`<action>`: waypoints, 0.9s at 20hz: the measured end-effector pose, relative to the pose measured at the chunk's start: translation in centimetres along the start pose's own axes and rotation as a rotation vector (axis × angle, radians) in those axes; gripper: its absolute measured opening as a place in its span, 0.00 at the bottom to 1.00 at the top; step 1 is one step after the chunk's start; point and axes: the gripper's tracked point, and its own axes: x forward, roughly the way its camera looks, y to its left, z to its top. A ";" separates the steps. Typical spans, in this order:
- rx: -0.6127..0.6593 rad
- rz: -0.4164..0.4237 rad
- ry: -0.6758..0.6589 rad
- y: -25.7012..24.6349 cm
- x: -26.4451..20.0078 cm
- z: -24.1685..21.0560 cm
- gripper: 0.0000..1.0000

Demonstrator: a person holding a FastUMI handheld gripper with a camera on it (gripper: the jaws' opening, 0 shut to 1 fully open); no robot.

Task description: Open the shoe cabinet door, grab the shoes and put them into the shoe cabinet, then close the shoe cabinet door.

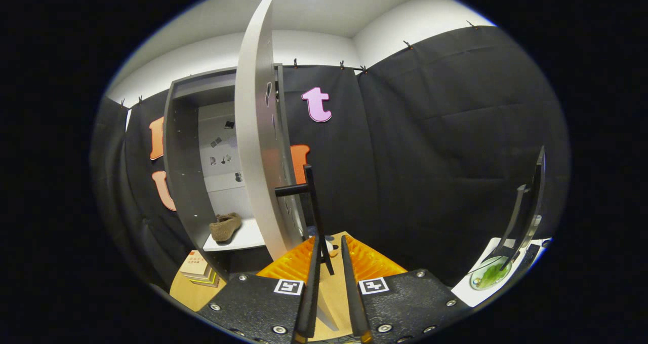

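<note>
The grey shoe cabinet [178, 151] stands open, and its door [255, 131] is swung far out so that it shows edge-on towards me. A brown shoe [225, 227] lies on the white shelf [248, 240] inside. The door's thin black handle [315, 207] runs down between my fingers. My gripper [330, 238] is open by a narrow gap. The handle's lower end sits close against the left fingertip [315, 242], apart from the right one.
A stack of books [200, 271] lies on the wooden surface [185, 291] below the cabinet. To the right, a white tabletop [473, 293] carries a glass dish [488, 275] with something green and a black stand [526, 207].
</note>
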 end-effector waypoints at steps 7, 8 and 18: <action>-0.014 -0.098 -0.001 -1.9 -0.1 0.0 0.21; -0.020 -0.114 -0.001 -2.3 -0.1 0.0 0.21; -0.005 -0.087 0.024 -1.2 -0.7 -0.8 0.22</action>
